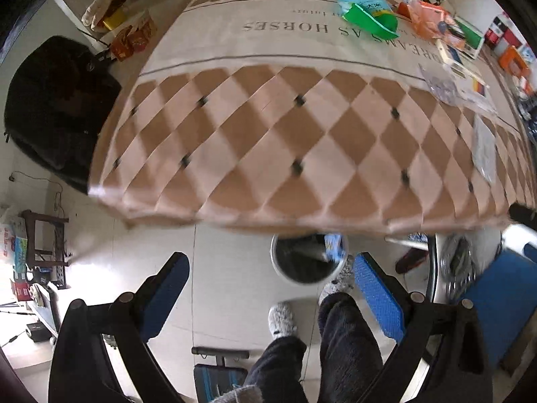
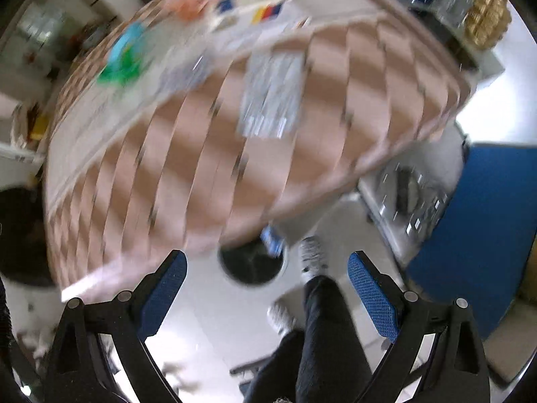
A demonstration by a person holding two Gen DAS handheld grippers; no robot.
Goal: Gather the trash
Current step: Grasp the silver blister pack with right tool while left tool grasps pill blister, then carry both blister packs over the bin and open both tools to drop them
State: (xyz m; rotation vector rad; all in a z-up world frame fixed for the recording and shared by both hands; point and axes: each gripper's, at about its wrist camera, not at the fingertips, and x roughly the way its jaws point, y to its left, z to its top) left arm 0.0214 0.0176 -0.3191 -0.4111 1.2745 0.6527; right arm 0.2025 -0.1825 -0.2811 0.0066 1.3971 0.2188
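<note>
Both tongs (image 1: 270, 285) (image 2: 266, 282) empty, bin (image 1: 307, 258) between

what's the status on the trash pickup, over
Both tongs open, left and right, holding nothing. Bin on floor under table edge, blue wrapper at its rim. Litter on table. Nothing in the way.

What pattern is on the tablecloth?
Brown and pale pink diamonds on the tablecloth, with a plain cream band bearing lettering. Clearest in the left wrist view.
</note>
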